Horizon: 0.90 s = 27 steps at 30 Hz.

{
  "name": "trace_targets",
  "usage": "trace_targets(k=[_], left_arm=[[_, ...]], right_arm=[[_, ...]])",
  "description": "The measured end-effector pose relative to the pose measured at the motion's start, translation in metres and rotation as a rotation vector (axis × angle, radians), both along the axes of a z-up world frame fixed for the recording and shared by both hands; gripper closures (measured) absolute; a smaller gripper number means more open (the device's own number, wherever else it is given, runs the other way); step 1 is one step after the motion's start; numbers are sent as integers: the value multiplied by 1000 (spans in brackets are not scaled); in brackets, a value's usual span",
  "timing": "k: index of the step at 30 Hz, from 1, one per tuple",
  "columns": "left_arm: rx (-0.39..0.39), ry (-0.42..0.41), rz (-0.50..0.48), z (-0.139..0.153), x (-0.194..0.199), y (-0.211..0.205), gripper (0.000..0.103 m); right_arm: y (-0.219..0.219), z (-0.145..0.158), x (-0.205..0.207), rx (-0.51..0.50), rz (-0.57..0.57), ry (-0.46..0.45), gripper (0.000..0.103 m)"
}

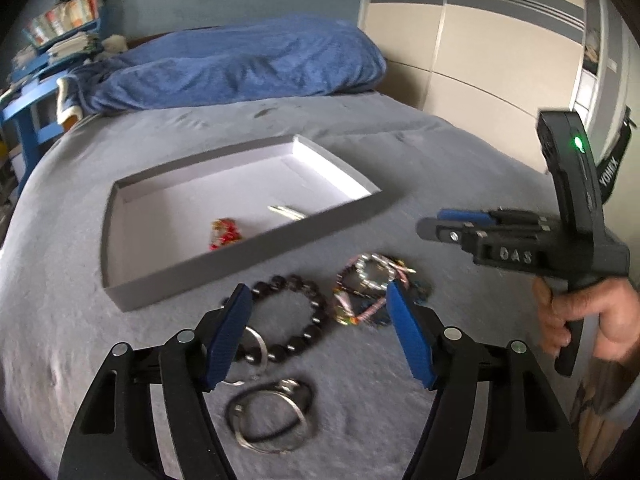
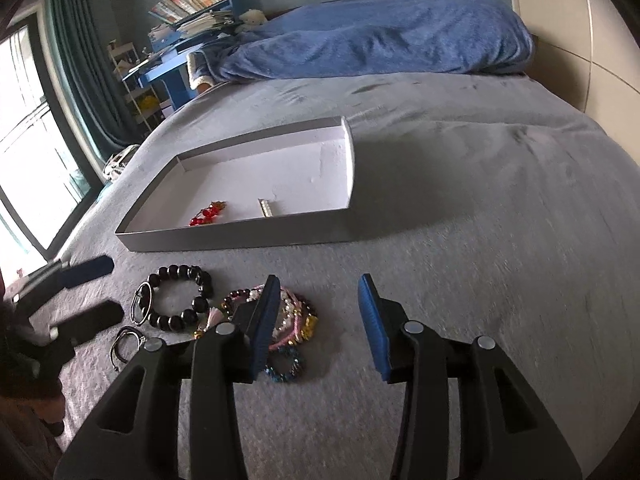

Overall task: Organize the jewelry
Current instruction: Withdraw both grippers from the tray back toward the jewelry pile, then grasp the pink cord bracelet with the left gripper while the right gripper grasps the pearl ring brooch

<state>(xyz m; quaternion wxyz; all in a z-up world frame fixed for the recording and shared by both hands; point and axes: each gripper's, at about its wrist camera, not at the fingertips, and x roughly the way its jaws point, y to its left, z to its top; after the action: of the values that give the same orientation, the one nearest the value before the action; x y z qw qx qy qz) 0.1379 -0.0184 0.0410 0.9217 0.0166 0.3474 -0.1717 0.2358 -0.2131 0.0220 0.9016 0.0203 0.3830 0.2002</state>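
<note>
**A:** What's hard to read here?

**B:** The tangled heap of bracelets point(image 2: 280, 320) at centre of the right wrist view: pink cord, pearly and gold beads, and a blue beaded loop point(image 2: 285, 364) low in the heap. The left finger of the right gripper point(image 2: 320, 326) covers part of it. In the left wrist view the same heap is blurred.

**A:** And the grippers?

**B:** Both stand apart with nothing between the ribbed blue pads. The left gripper point(image 1: 318, 334) is spread wide over the glossy black bead bracelet point(image 1: 290, 320), whose left side hides behind a pad, as does a metal ring point(image 1: 252, 346).

**A:** Anything clearer?

**B:** Thin metal bangles with a black cord point(image 1: 268, 420) lie at lower centre on the grey, napped bedspread point(image 1: 440, 160). The shallow white cardboard tray point(image 1: 240, 256), upper left of the jewelry, holds a red beaded piece point(image 1: 225, 233) and a small pale metallic item point(image 1: 286, 212), too blurred to name.

**A:** The hand?

**B:** A hand point(image 1: 576, 316) grips the right gripper's handle at the right edge, partly cut off.
</note>
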Motion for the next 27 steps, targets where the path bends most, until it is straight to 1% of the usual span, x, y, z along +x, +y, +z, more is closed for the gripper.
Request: trace_targets(k=[4, 6, 9, 14, 19, 20, 21, 22, 23, 24, 27], left_arm=[[42, 9, -53, -10, -2, -20, 38], [58, 12, -70, -15, 0, -25, 45], [82, 14, -92, -21, 3, -36, 53], [125, 19, -117, -29, 12, -54, 58], [177, 58, -133, -43, 25, -66, 63], [181, 67, -136, -46, 27, -67, 66], [182, 73, -138, -47, 29, -68, 74], [184, 82, -141, -49, 31, -68, 77], [186, 80, -138, -49, 31, -67, 87], [186, 75, -136, -48, 31, -66, 100], [145, 28, -138, -33, 27, -62, 100]], right_arm=[[-8, -4, -3, 5, -16, 10, 57], [-12, -7, -5, 4, -21, 19, 57], [-20, -10, -6, 6, -32, 27, 57], [-30, -13, -5, 11, -42, 36, 56], [-32, -17, -6, 12, -45, 47, 55], [-32, -17, -5, 11, -44, 47, 55], [-32, -17, -5, 11, -44, 48, 55], [-33, -18, -5, 12, -44, 49, 55], [-32, -18, -5, 13, -44, 49, 55], [-32, -18, -5, 12, -44, 49, 55], [-31, -19, -5, 13, -40, 50, 55]])
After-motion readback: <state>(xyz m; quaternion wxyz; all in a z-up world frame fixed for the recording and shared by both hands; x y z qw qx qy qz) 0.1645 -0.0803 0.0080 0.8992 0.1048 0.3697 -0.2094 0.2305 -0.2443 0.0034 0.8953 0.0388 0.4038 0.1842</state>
